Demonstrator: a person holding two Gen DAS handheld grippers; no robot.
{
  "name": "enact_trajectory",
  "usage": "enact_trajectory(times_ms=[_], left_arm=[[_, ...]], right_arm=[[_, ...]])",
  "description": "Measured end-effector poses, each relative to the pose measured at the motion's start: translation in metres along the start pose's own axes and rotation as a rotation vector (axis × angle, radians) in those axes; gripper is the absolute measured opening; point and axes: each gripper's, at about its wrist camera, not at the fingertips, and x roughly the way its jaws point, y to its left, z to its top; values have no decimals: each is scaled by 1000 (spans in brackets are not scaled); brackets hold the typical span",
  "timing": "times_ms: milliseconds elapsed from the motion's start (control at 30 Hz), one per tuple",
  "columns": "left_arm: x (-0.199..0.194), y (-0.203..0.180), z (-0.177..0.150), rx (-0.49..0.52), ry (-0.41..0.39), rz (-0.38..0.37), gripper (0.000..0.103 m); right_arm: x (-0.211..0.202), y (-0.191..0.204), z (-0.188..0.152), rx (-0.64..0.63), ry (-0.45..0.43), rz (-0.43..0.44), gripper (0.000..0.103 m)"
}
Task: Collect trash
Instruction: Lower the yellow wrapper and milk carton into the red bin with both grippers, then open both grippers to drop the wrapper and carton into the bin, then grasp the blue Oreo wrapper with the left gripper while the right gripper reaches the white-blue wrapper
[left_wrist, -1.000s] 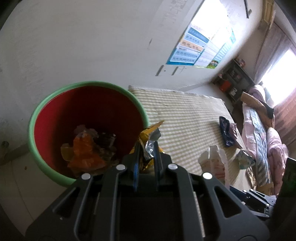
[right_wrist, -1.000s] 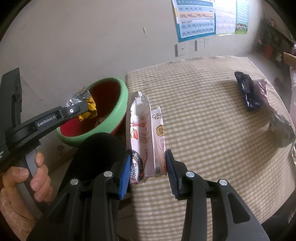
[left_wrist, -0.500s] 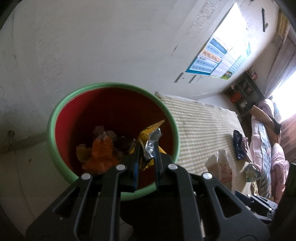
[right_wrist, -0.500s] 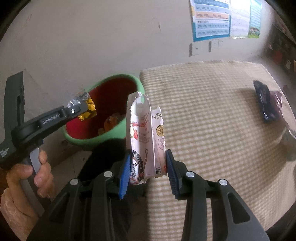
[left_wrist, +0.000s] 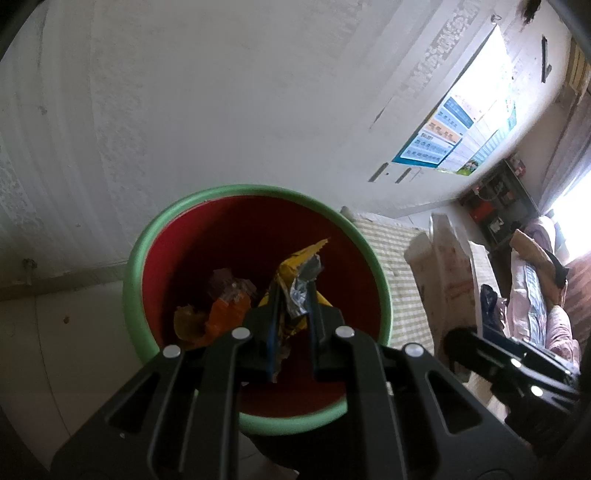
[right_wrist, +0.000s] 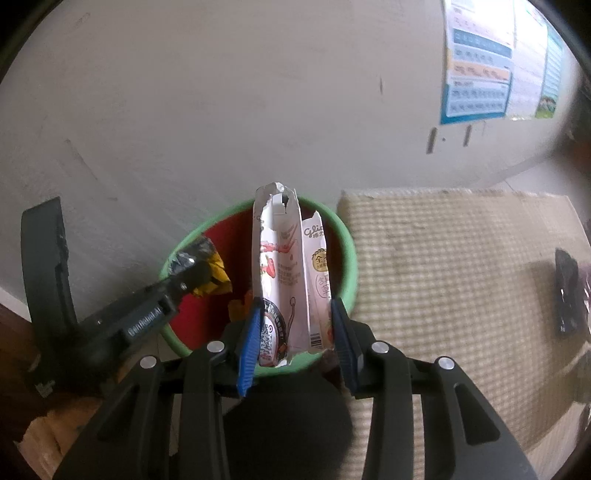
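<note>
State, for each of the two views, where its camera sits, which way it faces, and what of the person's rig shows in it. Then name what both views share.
Left wrist: sits on the left hand-held gripper, looking down into the bin; its fingers pinch a yellow wrapper.
Right wrist: sits on the right hand-held gripper, facing the wall and mat; it holds a white snack box.
Shared: bin, wrapper, box, wall poster, each other's gripper.

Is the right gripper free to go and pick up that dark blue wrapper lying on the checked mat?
Probably not yet: the right gripper is shut on a white snack box, though the dark blue wrapper lies uncovered.
</note>
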Motion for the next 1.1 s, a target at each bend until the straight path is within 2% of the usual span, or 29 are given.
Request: enact_trajectory(times_ms=[433, 567, 700, 767, 833, 867, 967, 1033, 1100], left_arm=[[6, 10, 6, -26, -8, 41, 14], [6, 16, 5, -51, -9, 50, 30], [4, 13, 4, -47, -4, 53, 39], [3, 10, 4, -42, 2, 42, 45], [-1, 8, 2, -30, -2, 37, 47], [-1, 6, 1, -23, -2, 36, 51], [1, -2, -1, -10, 6, 36, 58], [1, -5, -4, -2, 8, 47, 62], [2, -8, -7, 7, 13, 56, 62]], right_arm=[[15, 7, 15, 5, 0, 43, 40], [17, 7, 16, 6, -3, 57, 44], [12, 3, 13, 18, -11, 58, 45], [4, -4, 7, 30, -26, 54, 51], [-4, -15, -2, 46, -37, 39, 53], [-10, -21, -11, 59, -38, 24, 53], [-23, -58, -34, 126, -37, -39, 54], [-34, -89, -51, 184, -40, -96, 54], [-50, -128, -71, 237, -51, -200, 54]])
